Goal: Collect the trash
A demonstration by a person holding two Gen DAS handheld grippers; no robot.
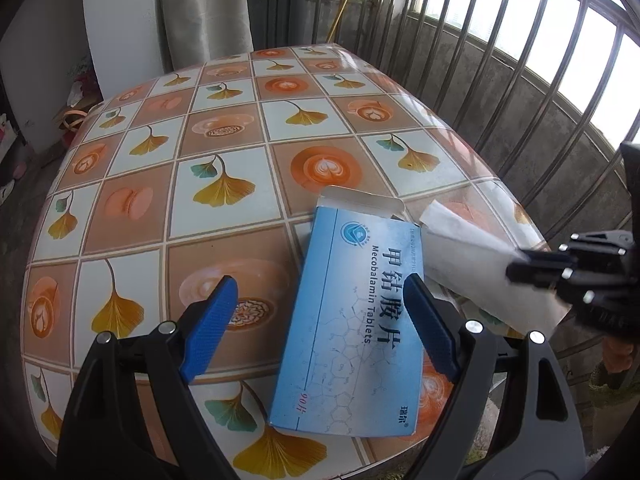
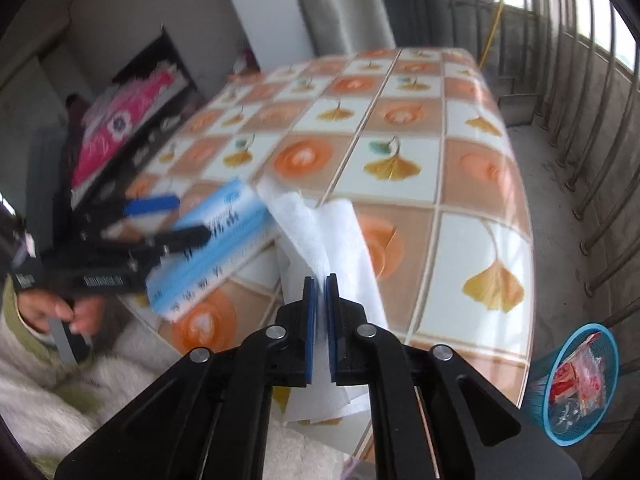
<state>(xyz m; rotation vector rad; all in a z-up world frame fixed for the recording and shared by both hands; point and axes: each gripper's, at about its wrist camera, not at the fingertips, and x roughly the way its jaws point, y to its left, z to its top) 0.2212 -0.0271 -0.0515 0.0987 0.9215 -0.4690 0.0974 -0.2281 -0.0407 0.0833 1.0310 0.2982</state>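
Worktop (image 1: 224,128), covered by a glossy cloth printed with coffee cups and ginkgo leaves, fills the centre of both views. Railing (image 1: 532,60) curves across the upper right of the left wrist view. Blue waste basket (image 2: 576,384), holding wrappers, stands on the floor at the lower right of the right wrist view, beside the worktop edge. Blue medicine box (image 1: 352,320), one end flap open, lies flat on the worktop at lower centre of the left wrist view. White paper sheet (image 2: 316,236) lies just beside the box, at its right. Left tongs (image 1: 320,320) stand released, blue pads wide apart on either side of the box. Right tongs (image 2: 319,280) are clenched on the near edge of the paper sheet. A hand (image 2: 60,312) appears at the left edge.
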